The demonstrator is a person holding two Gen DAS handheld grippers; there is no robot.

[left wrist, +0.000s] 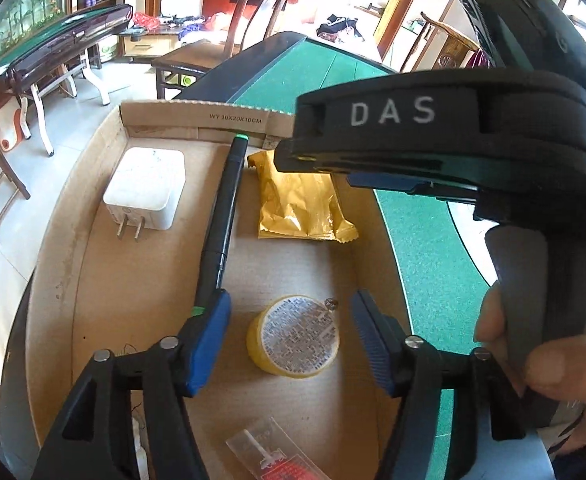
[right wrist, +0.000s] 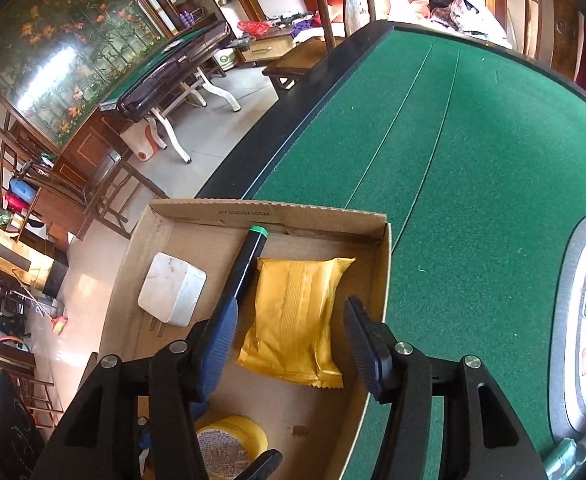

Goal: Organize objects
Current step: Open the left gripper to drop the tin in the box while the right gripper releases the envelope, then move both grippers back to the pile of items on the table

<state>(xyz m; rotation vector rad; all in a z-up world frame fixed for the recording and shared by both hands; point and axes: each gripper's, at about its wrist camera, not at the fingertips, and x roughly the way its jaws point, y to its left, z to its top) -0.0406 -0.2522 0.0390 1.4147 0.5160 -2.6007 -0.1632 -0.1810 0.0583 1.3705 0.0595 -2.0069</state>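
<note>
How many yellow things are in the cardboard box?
2. The yellow snack packet lies toward the far right, beside the black marker. The round yellow tub sits nearer, below the packet. The tools cover part of the box, so more could hide.

In the box (left wrist: 93, 208), the pen (left wrist: 223, 216) lies between charger (left wrist: 145, 188) and packet (left wrist: 301, 208).

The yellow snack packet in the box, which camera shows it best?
The right wrist view: the yellow snack packet lies whole and unobstructed between the right gripper's fingers, beside the black pen. In the left wrist view the packet shows too, but the other gripper's black body covers its top corner.
</note>
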